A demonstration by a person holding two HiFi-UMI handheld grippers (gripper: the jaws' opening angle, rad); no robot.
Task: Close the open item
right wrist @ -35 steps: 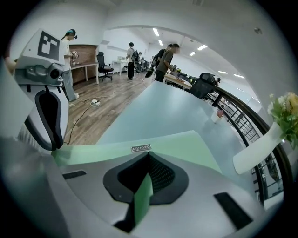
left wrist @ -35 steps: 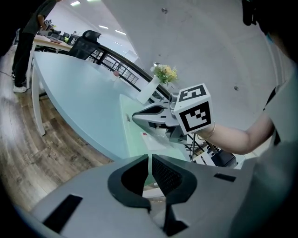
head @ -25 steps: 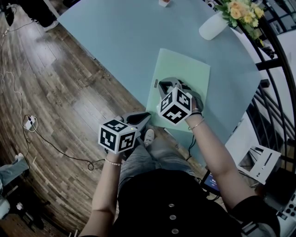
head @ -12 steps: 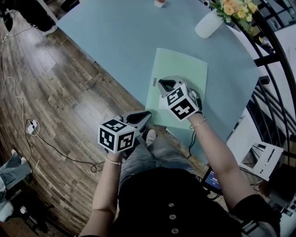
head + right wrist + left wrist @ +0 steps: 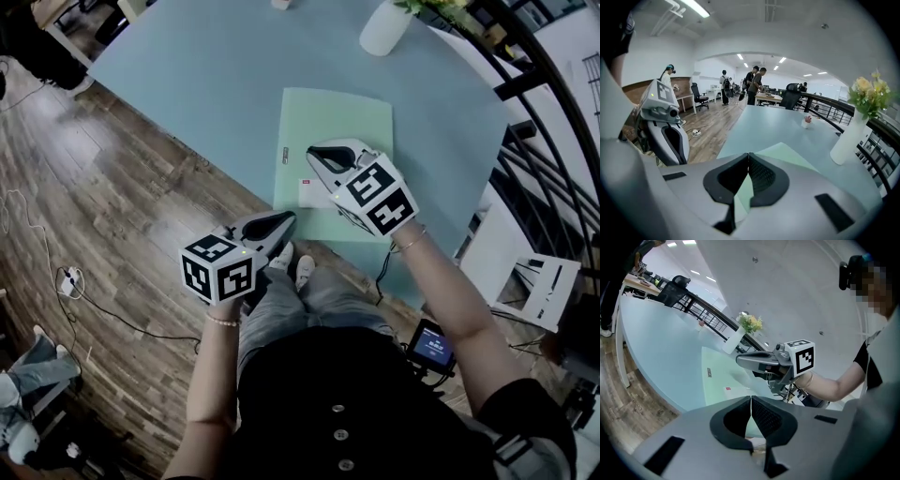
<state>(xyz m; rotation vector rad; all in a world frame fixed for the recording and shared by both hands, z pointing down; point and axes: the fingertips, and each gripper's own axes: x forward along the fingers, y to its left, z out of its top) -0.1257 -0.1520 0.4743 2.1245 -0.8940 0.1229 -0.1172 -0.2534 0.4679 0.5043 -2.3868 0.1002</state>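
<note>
- The green folder [image 5: 337, 122] lies flat on the light blue table [image 5: 216, 75], close to the edge where the person sits. It shows as one plain rectangle, with no cover standing up.
- A small white label [image 5: 307, 190] with a red mark sits at the near left corner of the folder.
- The right gripper [image 5: 316, 157] is held above the near part of the folder. In the left gripper view there is a gap under it, so it is apart from the folder. Its jaws are pressed together and nothing is between them.
- The left gripper [image 5: 286, 220] is outside the table edge, over the person's knees and the wooden floor [image 5: 112, 216], with its tip pointing towards the table. Its jaws are also together, with nothing between them.
- A white vase [image 5: 386, 28] with flowers [image 5: 867, 96] stands on the far side of the table, well apart from the folder.
</note>
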